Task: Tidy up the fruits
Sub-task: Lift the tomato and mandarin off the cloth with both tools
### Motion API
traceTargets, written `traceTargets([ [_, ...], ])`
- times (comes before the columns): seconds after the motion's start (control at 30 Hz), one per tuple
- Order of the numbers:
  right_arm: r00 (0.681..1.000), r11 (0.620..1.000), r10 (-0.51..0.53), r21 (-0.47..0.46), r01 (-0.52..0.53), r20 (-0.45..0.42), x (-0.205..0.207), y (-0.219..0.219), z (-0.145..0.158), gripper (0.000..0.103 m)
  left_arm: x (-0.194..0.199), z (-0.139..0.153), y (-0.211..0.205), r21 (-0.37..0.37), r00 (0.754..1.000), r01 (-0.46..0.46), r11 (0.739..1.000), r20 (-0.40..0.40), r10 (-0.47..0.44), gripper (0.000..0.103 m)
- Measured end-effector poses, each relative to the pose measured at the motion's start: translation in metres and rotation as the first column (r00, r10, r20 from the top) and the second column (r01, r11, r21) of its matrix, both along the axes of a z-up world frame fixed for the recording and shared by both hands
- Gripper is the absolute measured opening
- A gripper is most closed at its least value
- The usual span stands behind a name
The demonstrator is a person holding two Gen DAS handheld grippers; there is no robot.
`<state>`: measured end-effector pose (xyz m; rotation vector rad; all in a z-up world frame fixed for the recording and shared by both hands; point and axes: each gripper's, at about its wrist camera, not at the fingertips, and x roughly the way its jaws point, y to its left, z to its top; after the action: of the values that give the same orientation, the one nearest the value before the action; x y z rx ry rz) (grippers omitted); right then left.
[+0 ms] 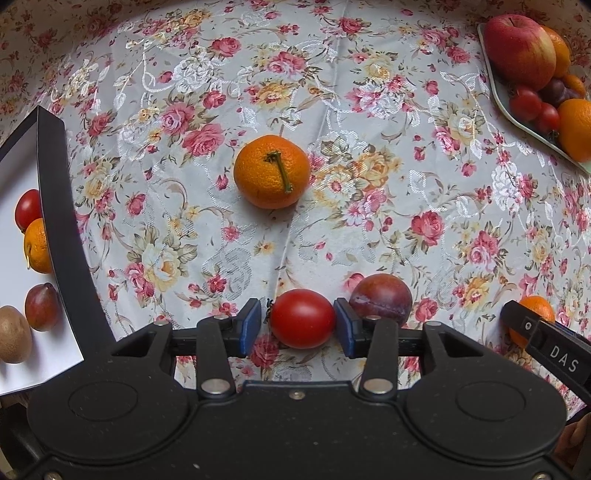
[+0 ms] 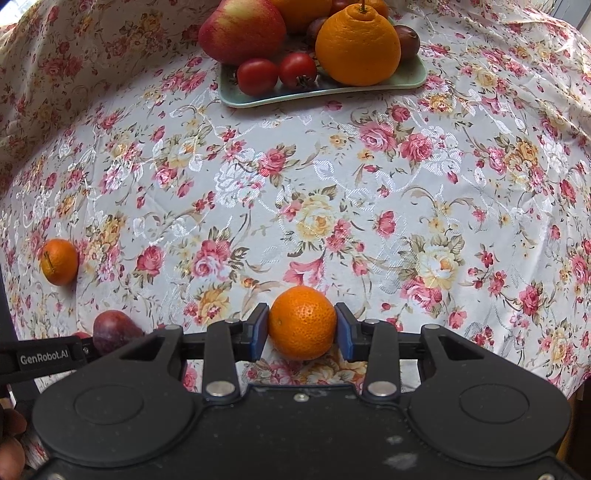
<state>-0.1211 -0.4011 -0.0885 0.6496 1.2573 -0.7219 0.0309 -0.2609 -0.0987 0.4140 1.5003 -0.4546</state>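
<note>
My left gripper (image 1: 302, 326) is shut on a red tomato (image 1: 302, 318), its blue pads pressing both sides. A dark plum (image 1: 381, 298) lies just right of it on the floral cloth, and a stemmed mandarin (image 1: 272, 176) sits further ahead. My right gripper (image 2: 302, 330) is shut on a small mandarin (image 2: 302, 322). In the right wrist view the plum (image 2: 112, 330) and the stemmed mandarin (image 2: 59, 261) lie at the left. The right gripper's finger (image 1: 546, 347) shows at the right edge of the left wrist view, with its mandarin (image 1: 537, 310) behind it.
A white box with a black wall (image 1: 62, 229) at the left holds a tomato, a mandarin, a plum and a kiwi. A pale green tray (image 2: 258, 99) at the back carries an apple (image 2: 242, 27), a large orange (image 2: 357, 46), tomatoes and plums.
</note>
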Motion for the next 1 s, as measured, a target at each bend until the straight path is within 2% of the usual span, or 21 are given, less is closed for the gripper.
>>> traceTargets([
  [0.17,1.0,1.0,0.0,-0.001,0.0,0.003,0.002,0.0,0.004,0.039,-0.001,0.0,-0.001,-0.02,1.0,0.002,1.0,0.0,-0.002,0.047],
  [0.3,1.0,1.0,-0.008,0.01,0.007,0.021,0.005,0.0,0.008,0.039,-0.004,0.006,-0.001,-0.033,1.0,0.008,0.999,0.023,-0.008,0.047],
  [0.6,0.998,1.0,-0.008,0.007,0.007,0.06,0.016,0.006,0.018,0.039,0.0,0.039,0.006,-0.089,0.994,0.02,0.996,0.109,-0.01,0.047],
  [0.77,0.998,1.0,-0.004,0.008,0.004,0.068,0.027,0.014,0.02,0.039,0.013,0.052,0.022,-0.108,0.989,-0.014,0.994,0.148,0.03,0.047],
  [1.0,0.996,1.0,0.026,0.008,-0.027,0.084,0.047,0.034,0.021,0.039,0.036,0.064,0.047,-0.144,0.981,-0.086,0.986,0.159,0.108,0.047],
])
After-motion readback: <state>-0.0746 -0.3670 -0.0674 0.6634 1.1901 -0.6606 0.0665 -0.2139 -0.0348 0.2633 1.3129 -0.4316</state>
